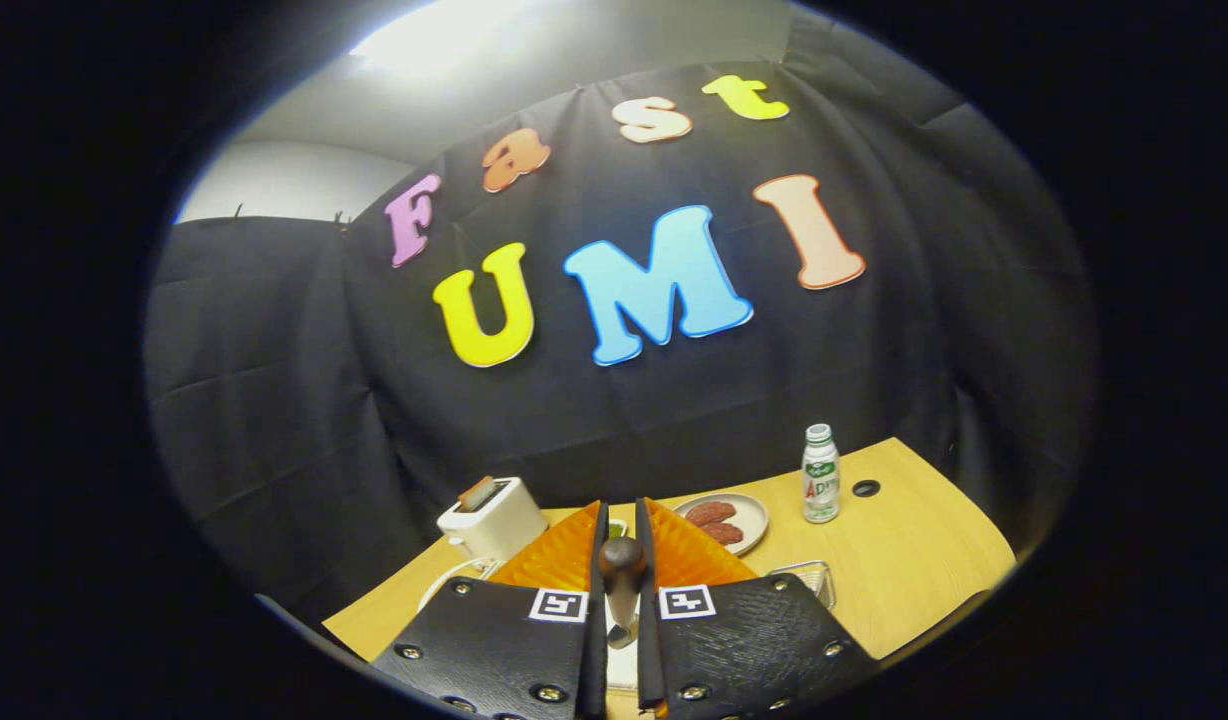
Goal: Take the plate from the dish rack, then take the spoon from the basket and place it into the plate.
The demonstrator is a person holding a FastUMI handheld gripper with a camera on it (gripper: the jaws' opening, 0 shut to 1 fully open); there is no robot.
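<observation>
Spoon [622, 585] clamped upright between narrow jaws of gripper [622, 575], dark handle knob up. Just beyond: small plate of meat slices [724, 520], white toaster [494, 518], white bottle [820, 474], all on wooden tabletop [904, 570].

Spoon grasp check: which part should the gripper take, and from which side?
Take the spoon by its brown handle, as now: the gripper is shut on it, one finger on each side. The handle's rounded end pokes up past the fingertips, so it looks seated, with the metal part lower between the fingers.

The tongs [621, 590] point forward — fingers [559, 560] nearly together, clamped on the spoon's handle [622, 575].
</observation>
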